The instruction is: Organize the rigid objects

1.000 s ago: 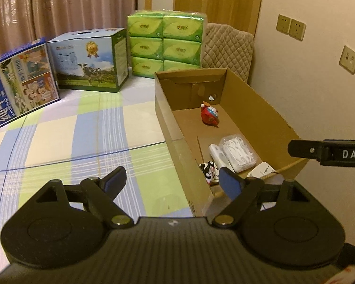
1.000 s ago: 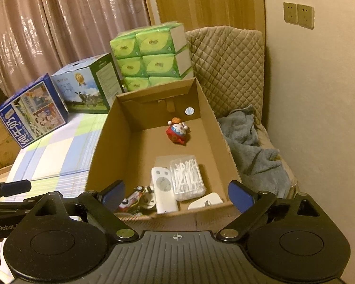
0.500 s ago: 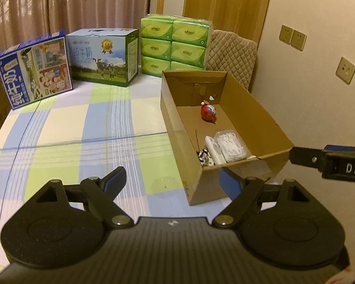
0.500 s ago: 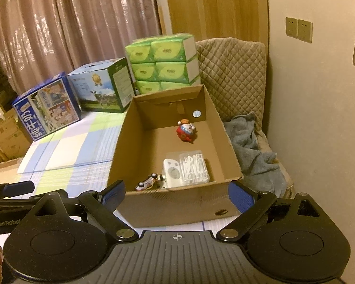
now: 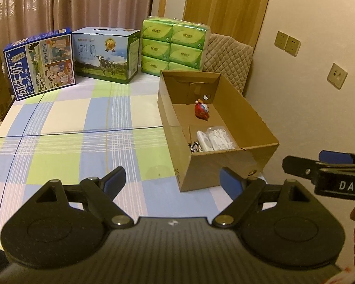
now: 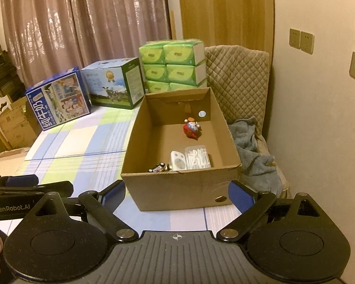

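Right wrist view: the cardboard box [image 6: 177, 189] is being faced straight ahead by the right gripper [image 6: 177, 195], nearer than the left gripper [image 5: 171, 179], both being held wide open and empty

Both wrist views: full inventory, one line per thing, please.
cardboard box: 1, brown, open, right side of bed
red toy: 1, far end of box
white remote: 1, near end of box
clear packet of white picks: 1, beside remote
small black-white toy: 1, left of remote
milk cartons: 2, blue, far edge
tissue packs: 1 stack, green
checked sheet: 1, blue-green-cream
grey towel: 1, right of box
quilted cushion: 1, beige
left gripper: fingers open, empty
right gripper: fingers open, empty
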`<action>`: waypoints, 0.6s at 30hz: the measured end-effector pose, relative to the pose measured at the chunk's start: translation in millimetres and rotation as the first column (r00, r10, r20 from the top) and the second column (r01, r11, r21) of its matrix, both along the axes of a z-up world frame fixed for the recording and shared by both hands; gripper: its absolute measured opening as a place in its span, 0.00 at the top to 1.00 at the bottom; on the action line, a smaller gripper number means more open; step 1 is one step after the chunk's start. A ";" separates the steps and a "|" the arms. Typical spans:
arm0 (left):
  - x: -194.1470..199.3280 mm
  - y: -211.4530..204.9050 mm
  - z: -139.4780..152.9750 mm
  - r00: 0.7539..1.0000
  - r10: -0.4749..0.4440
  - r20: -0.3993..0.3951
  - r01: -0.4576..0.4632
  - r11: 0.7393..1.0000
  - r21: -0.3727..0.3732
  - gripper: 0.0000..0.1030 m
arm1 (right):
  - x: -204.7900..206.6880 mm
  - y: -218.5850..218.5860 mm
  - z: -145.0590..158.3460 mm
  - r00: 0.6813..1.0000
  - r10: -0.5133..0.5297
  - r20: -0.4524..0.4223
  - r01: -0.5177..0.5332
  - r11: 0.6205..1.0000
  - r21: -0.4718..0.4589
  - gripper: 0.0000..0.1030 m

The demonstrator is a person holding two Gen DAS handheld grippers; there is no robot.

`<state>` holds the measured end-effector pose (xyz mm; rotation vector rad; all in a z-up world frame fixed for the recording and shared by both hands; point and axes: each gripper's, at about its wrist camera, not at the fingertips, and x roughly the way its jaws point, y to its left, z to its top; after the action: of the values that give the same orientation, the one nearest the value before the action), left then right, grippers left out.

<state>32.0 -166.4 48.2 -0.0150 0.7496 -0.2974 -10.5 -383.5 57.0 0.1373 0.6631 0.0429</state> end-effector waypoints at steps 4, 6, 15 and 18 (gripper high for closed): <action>-9.1 -0.2 0.3 1.000 -0.004 -0.001 0.004 1.000 0.001 0.18 | -6.8 2.3 -0.7 1.000 0.009 -0.005 -0.009 1.000 -0.003 0.12; -12.7 -0.2 -0.9 1.000 -0.005 -0.001 0.005 1.000 0.004 0.18 | -10.6 3.1 -1.6 1.000 0.011 -0.007 -0.011 1.000 -0.008 0.12; -23.4 1.5 -6.0 1.000 0.002 -0.008 -0.001 1.000 0.022 0.18 | -21.0 3.8 -7.6 1.000 0.013 -0.017 -0.014 1.000 -0.020 0.12; -24.8 1.4 -7.3 1.000 0.004 -0.010 -0.004 1.000 0.027 0.18 | -22.4 3.7 -9.3 1.000 0.015 -0.019 -0.016 1.000 -0.016 0.12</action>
<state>7.2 -165.1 40.9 0.0076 0.7637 -0.2832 -32.9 -379.9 47.7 0.1173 0.6836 0.0511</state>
